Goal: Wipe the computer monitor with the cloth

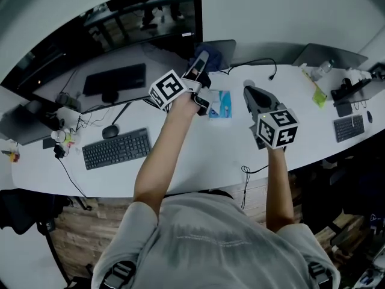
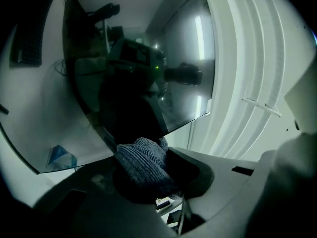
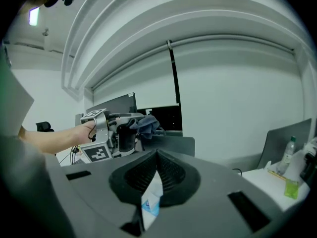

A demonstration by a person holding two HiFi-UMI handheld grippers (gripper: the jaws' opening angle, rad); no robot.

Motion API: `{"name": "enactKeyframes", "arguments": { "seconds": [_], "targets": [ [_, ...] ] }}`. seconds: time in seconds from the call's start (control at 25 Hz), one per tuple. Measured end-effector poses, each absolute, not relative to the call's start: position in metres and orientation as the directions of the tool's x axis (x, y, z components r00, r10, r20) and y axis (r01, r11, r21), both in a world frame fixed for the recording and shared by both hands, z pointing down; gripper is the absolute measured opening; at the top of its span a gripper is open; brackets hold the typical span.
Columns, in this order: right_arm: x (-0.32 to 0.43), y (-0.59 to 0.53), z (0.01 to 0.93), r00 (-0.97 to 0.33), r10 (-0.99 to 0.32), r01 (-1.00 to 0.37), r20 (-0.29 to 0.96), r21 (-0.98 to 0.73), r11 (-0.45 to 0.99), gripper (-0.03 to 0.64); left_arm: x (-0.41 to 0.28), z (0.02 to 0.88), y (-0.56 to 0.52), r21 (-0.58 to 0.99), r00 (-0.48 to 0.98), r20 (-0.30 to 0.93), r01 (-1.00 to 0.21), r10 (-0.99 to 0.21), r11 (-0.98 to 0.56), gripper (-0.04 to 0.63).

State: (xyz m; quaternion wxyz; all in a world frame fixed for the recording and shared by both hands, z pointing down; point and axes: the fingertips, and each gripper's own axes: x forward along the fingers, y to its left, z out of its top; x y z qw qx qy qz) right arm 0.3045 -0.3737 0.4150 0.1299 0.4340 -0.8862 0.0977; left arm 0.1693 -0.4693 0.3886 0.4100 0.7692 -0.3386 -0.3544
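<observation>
The big curved black monitor [image 1: 120,23] stands at the back left of the white desk [image 1: 198,155]. My left gripper [image 1: 200,62] is raised near the monitor's lower right corner, shut on a dark blue-grey knitted cloth [image 1: 210,52]. In the left gripper view the cloth [image 2: 142,160] bulges out of the jaws just below the glossy screen [image 2: 124,78], which reflects the gripper. I cannot tell whether the cloth touches the glass. My right gripper [image 1: 248,91] hovers over the desk to the right with its jaws shut [image 3: 157,155] and nothing held. From there the left gripper [image 3: 121,130] and cloth [image 3: 147,123] show ahead.
A blue-and-white packet [image 1: 220,104] lies on the desk between the grippers. A black keyboard [image 1: 117,149] and a mouse [image 1: 109,131] sit front left, with cables around them. At the right are a laptop [image 1: 331,56], a green item [image 1: 317,93] and a second keyboard [image 1: 349,128].
</observation>
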Motion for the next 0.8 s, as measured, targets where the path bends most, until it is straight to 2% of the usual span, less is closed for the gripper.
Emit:
{"name": "enactKeyframes", "arguments": {
  "seconds": [0.24, 0.6, 0.8],
  "targets": [
    [0.299, -0.373, 0.401, -0.616, -0.736, -0.779, 0.281, -0.078, 0.622, 0.002, 0.169, 0.352, -0.463, 0.845, 0.525, -0.265, -0.277, -0.809, -0.457, 0.067],
    [0.285, -0.374, 0.386, -0.67, -0.703, -0.737, 0.239, -0.095, 0.67, 0.002, 0.165, 0.291, -0.444, 0.784, 0.526, -0.358, -0.281, -0.772, -0.554, 0.069],
    [0.273, -0.378, 0.376, -0.696, -0.686, -0.713, 0.213, -0.091, 0.695, 0.002, 0.156, 0.262, -0.422, 0.67, 0.546, -0.352, -0.421, -0.76, -0.612, 0.069]
  ]
}}
